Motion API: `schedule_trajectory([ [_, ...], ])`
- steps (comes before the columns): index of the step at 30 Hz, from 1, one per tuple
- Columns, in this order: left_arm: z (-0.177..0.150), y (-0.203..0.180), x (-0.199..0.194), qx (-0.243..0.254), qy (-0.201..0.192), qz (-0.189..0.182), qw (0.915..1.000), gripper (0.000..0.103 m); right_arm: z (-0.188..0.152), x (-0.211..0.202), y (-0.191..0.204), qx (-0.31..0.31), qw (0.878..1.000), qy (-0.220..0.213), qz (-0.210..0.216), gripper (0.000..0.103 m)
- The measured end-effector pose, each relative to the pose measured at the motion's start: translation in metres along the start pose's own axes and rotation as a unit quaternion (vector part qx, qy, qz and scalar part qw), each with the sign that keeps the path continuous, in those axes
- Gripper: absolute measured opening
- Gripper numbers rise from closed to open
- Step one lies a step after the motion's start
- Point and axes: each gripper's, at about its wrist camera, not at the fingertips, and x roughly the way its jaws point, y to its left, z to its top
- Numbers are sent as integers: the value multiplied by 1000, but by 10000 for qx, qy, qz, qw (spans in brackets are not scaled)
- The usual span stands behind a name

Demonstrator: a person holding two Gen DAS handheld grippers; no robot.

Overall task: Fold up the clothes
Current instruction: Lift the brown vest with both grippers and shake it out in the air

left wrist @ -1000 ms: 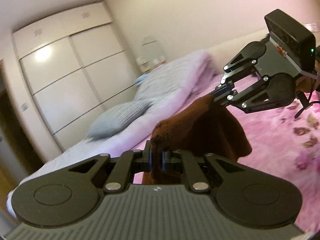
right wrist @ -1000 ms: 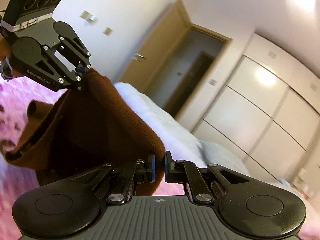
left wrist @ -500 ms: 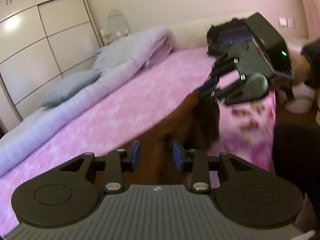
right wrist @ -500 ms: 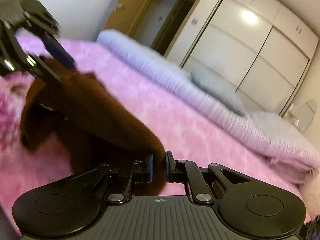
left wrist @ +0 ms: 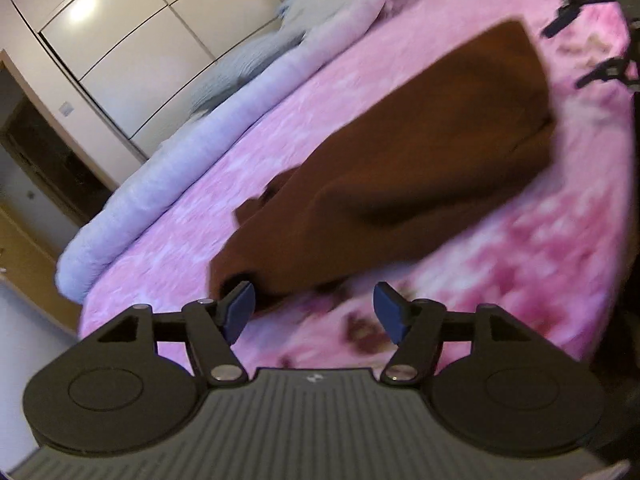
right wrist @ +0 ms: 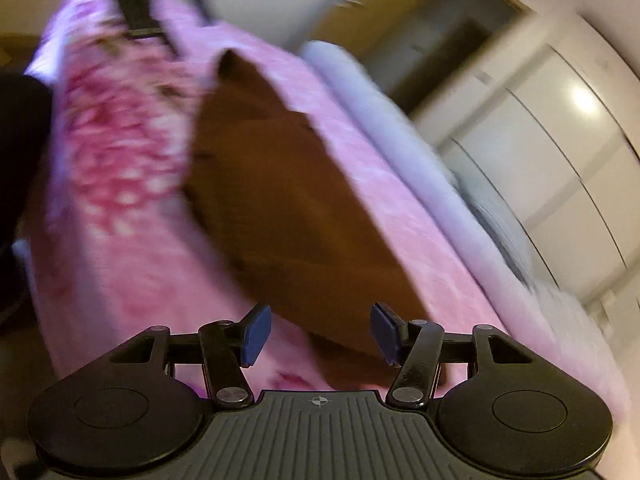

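Note:
A brown garment (left wrist: 408, 168) lies stretched out on the pink flowered bedspread (left wrist: 540, 240), folded over on itself. My left gripper (left wrist: 314, 312) is open just short of the garment's near end, nothing between its blue pads. In the right wrist view the same brown garment (right wrist: 288, 216) runs away from my right gripper (right wrist: 318, 334), which is open with the cloth's near corner lying between and below its fingers. The other gripper appears blurred at the far end in each view: the right gripper (left wrist: 580, 36) and the left gripper (right wrist: 148, 4).
A rolled pale blue duvet (left wrist: 192, 160) and pillow (left wrist: 248, 68) run along the far side of the bed. White wardrobe doors (left wrist: 132, 40) stand behind. A dark doorway (right wrist: 448, 52) and the bed's near edge (right wrist: 44, 288) are in view. A dark trouser leg (right wrist: 20, 152) stands at the left.
Both grippers held the brown garment up in the air, then lowered it onto the bed. The left opened first, the right after. Now both are open and drawn back.

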Motion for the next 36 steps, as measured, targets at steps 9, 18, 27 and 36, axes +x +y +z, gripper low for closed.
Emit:
schedule_trajectory([
  [9,-25,19,56,1142,163,510,9920,68,-1,65,27,-1752,9843,45,-199,57],
  [18,-23,38,118,1625,55,469,9856,12,10,55,-14,-750,9962,-423,-92,9],
  [27,71,97,0,294,-1418,1030,9841,6,32,-61,-103,771,9828,-1481,-793,7],
  [36,151,148,-168,-769,-2406,1828,9502,6,46,-195,-190,2200,9313,-2566,-1360,7],
])
